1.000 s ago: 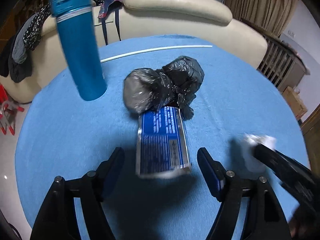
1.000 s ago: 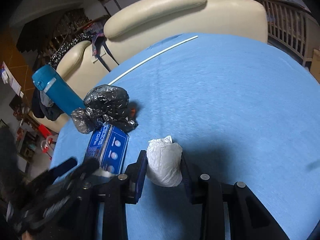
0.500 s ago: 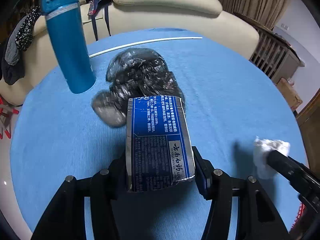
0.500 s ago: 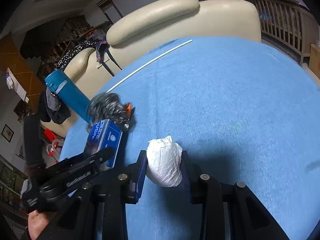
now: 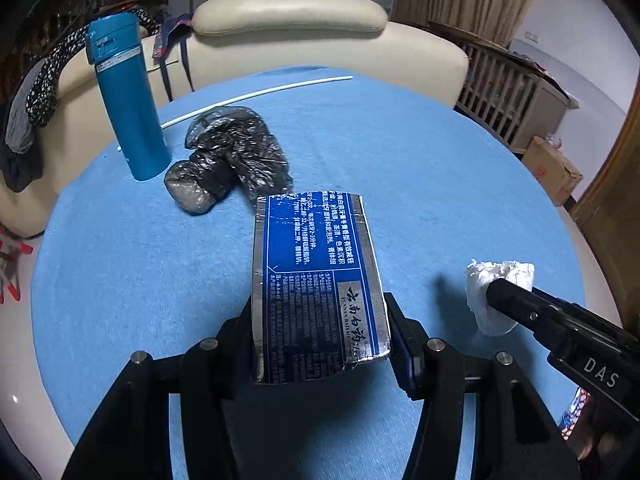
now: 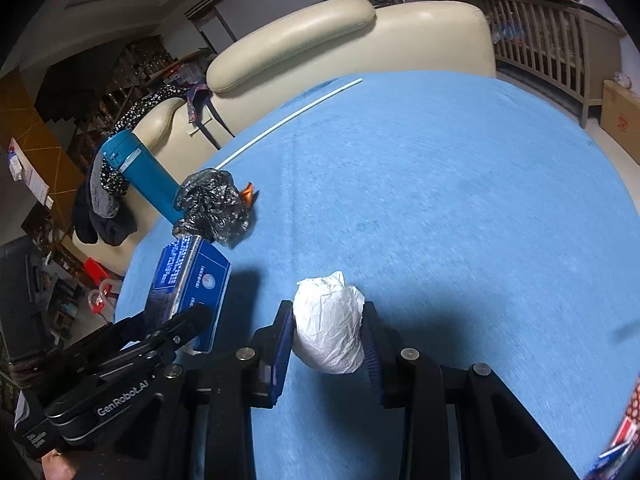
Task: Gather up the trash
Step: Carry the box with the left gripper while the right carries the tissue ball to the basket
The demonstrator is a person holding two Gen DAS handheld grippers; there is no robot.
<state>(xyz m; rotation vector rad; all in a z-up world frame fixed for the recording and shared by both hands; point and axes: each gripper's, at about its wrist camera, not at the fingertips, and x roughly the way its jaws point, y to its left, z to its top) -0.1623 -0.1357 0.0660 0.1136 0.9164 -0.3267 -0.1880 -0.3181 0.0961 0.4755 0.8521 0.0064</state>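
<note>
Left tongs clamping blue box, right tongs clamping tissue wad; black bag beside the flask awaiting collection on the bench

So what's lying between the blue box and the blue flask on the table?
The crumpled black plastic bag lies between the blue box and the flask, clearest in the left wrist view.

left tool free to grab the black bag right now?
Probably not. The left tool is already shut on the blue box, so its jaws are occupied. The black bag lies unobstructed on the blue table just beyond, beside the teal bottle; the box must go first.
</note>
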